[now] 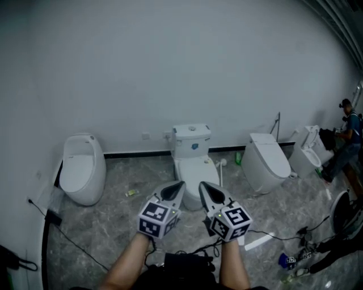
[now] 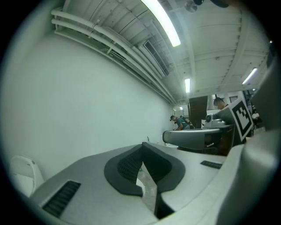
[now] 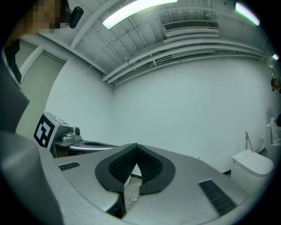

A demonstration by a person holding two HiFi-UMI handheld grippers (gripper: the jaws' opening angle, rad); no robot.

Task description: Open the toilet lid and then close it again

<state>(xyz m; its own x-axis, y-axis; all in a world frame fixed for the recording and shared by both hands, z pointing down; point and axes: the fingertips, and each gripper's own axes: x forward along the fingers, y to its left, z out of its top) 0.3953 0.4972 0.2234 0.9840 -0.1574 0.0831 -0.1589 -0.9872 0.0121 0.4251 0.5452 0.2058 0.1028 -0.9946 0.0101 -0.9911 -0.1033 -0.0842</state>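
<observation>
Left gripper (image 1: 180, 186) and right gripper (image 1: 203, 187), both clenched on nothing, sit side by side at lower centre. Just beyond them stands the tank toilet (image 1: 191, 142), lid (image 1: 195, 168) down, against the white wall (image 1: 170, 68).

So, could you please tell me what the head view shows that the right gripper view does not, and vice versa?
Only the head view: the middle toilet seen whole, lid down, the egg-shaped toilet at left, and the person's forearms. Only the right gripper view: the ceiling with its lit strip light and an air-conditioning unit. Both: the white wall, the shut, empty right tongs and the left tongs beside them.
</observation>
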